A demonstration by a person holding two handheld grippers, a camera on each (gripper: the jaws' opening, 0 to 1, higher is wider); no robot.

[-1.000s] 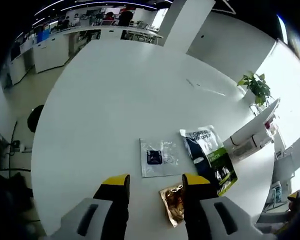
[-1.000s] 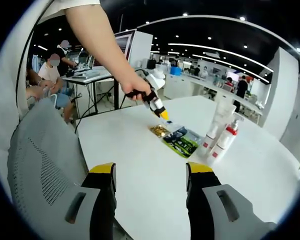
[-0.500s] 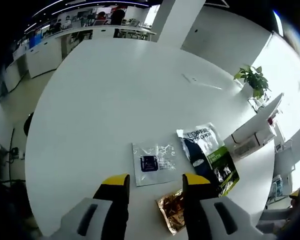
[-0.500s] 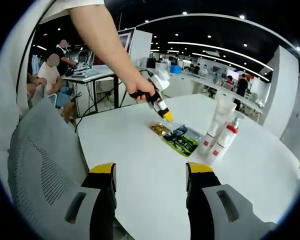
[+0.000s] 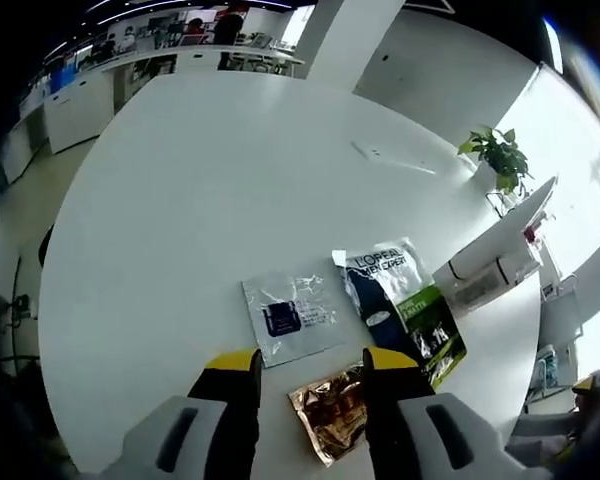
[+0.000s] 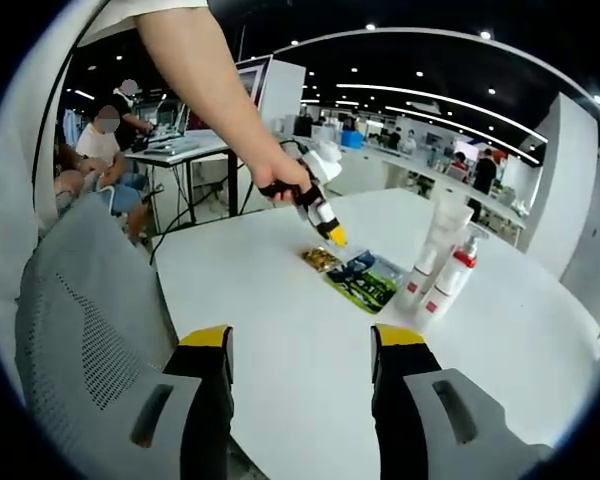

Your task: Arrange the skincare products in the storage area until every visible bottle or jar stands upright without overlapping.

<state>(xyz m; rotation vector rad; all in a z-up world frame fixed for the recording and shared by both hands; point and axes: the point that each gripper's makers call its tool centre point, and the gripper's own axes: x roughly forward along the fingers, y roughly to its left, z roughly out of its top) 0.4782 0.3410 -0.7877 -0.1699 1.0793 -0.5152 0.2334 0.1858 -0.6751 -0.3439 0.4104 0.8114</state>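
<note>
Approach step: left gripper [image 5: 308, 368], fingers spread, hovers above the gold sachet [image 5: 330, 413] beside two flat packets; two bottles [image 6: 438, 265] stand upright beyond them; right gripper [image 6: 300, 348] waits spread; next, descend and pinch.

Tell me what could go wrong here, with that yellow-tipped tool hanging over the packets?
The left gripper hovers open above flat sachets: a gold sachet, a clear sachet and a dark green sachet. Its fingers may slide off something that thin. The tall tube and pump bottle stand close together, so a careless reach could topple both.
</note>
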